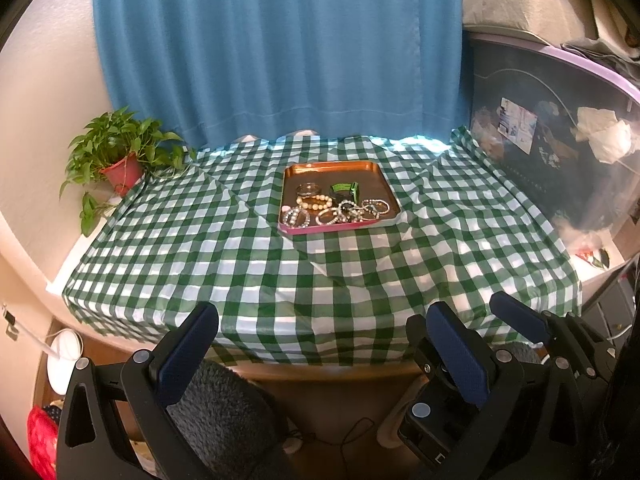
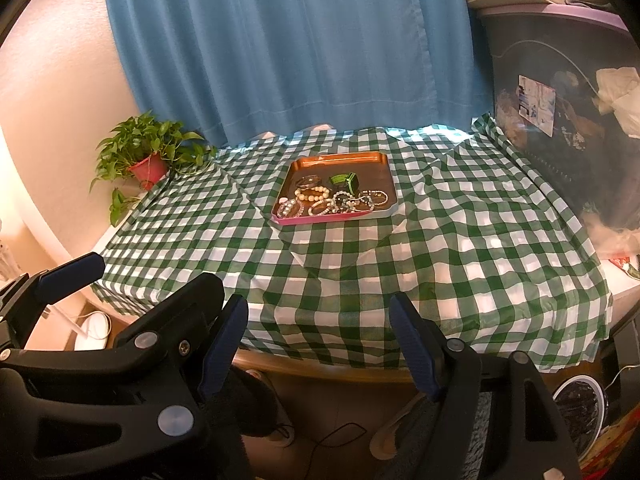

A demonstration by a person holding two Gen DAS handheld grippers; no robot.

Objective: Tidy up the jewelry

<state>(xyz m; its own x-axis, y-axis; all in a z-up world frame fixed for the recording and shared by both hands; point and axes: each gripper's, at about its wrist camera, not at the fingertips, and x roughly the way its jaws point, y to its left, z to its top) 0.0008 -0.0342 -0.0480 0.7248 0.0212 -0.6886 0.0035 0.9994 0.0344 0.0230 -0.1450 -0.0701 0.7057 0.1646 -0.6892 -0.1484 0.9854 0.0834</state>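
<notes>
Plant (image 1: 120, 152): a potted green plant in a red pot stands at the far left corner of the worktop (image 1: 200, 264), well apart from the tray.
Left tongs (image 1: 316, 344): held off the near edge of the checked cloth, fingers spread wide, nothing between them.
Tray (image 1: 344, 167): a copper-coloured tray with a pink front edge sits mid-worktop toward the back, in front of the blue curtain (image 1: 280, 40).
Jewelry (image 1: 336, 206): bracelets, bead strings and a green band lie bunched in the tray's front half, several touching or overlapping; the back half is bare.
Right tongs (image 2: 320, 340): also back from the cloth's near edge, fingers wide apart, holding nothing.
Bin (image 1: 560, 152): a big clear storage bin stands at the right edge.
Step in hand: both tongs idle away from the tray; this fits either a heap waiting to be sorted or pieces already gathered.
Next move: cannot be settled from here; any pick would need a narrow pinch on one loop without snagging its neighbours.
</notes>
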